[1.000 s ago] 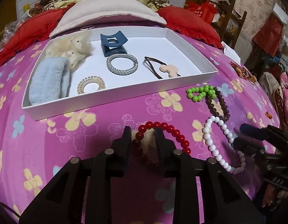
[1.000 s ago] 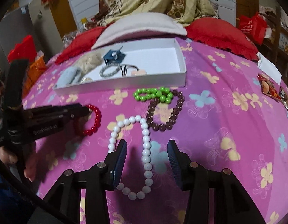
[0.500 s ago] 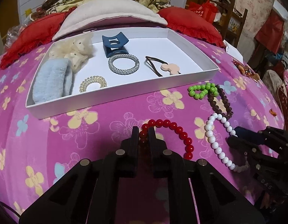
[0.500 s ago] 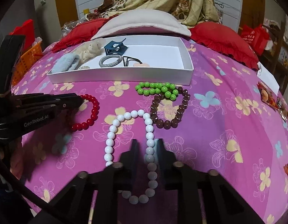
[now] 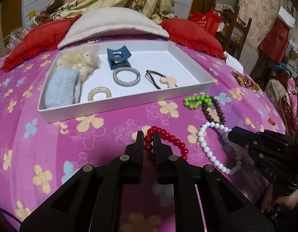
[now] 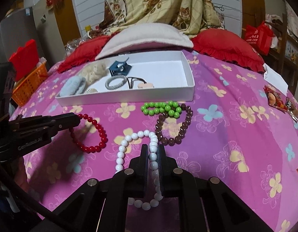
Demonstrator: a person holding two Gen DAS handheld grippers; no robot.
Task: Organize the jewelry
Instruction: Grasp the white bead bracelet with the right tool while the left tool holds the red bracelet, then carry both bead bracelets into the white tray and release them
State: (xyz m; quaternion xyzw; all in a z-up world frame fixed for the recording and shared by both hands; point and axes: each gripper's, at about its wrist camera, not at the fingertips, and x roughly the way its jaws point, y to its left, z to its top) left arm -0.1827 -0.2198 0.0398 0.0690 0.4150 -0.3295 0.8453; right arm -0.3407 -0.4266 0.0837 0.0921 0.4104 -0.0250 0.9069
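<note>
Both tongs have closed since a second ago, my left gripper [image 5: 148, 135] pinching the red bracelet [image 5: 169, 138] and my right gripper [image 6: 153, 150] the white bracelet [image 6: 138, 135] on the bedspread [image 6: 226, 127], where round beads could squirt free when lifted.

Part of the red bracelet [image 5: 169, 141] disappears behind the left gripper [image 5: 148, 137], whose body runs off the bottom edge of the left view. The white bracelet [image 6: 151, 154] passes behind the right gripper [image 6: 153, 150], its lower loop partly covered. Beside the white bracelet in the left view, the right gripper's [image 5: 231, 133] tip blurs the beads there. In the right view, the tray [image 6: 125, 96] wall hides the coil tie [image 6: 90, 90] mostly.
</note>
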